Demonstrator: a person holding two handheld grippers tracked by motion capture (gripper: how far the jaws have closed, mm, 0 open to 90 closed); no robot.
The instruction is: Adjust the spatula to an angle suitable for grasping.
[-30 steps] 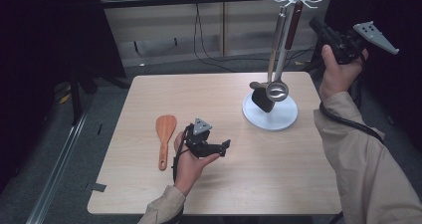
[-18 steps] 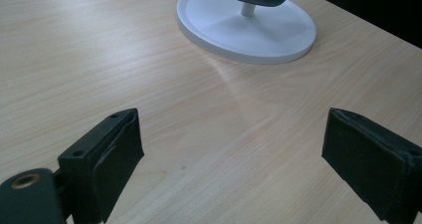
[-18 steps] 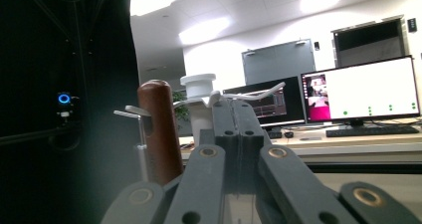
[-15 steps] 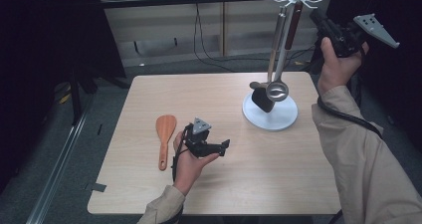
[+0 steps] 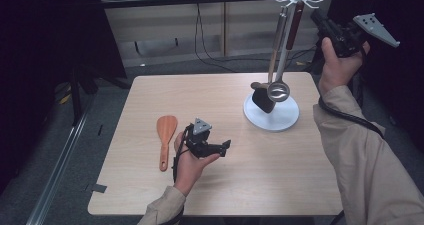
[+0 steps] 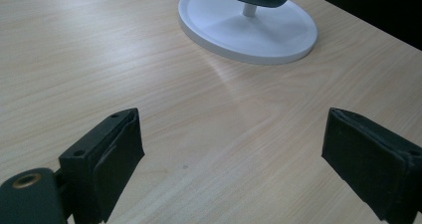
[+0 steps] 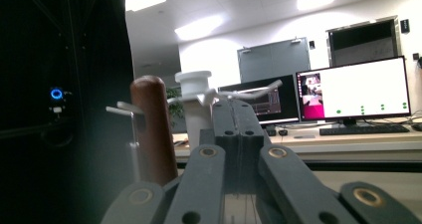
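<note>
utensil: brown-handled tool [image 5: 295, 22] hung on the rack [image 5: 272, 119] at the worktop's far right corner | handling: judged light, stiff, smooth; best taken at the handle | right gripper [image 5: 320, 22] beside it, fingers closed, empty | left gripper [image 5: 224, 147] near front edge, fingers open, by wooden spatula [image 5: 165, 136]

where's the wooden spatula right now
In the high view the wooden spatula lies flat on the table, toward its left side, just left of the left gripper and well apart from the rack's white base.
</note>
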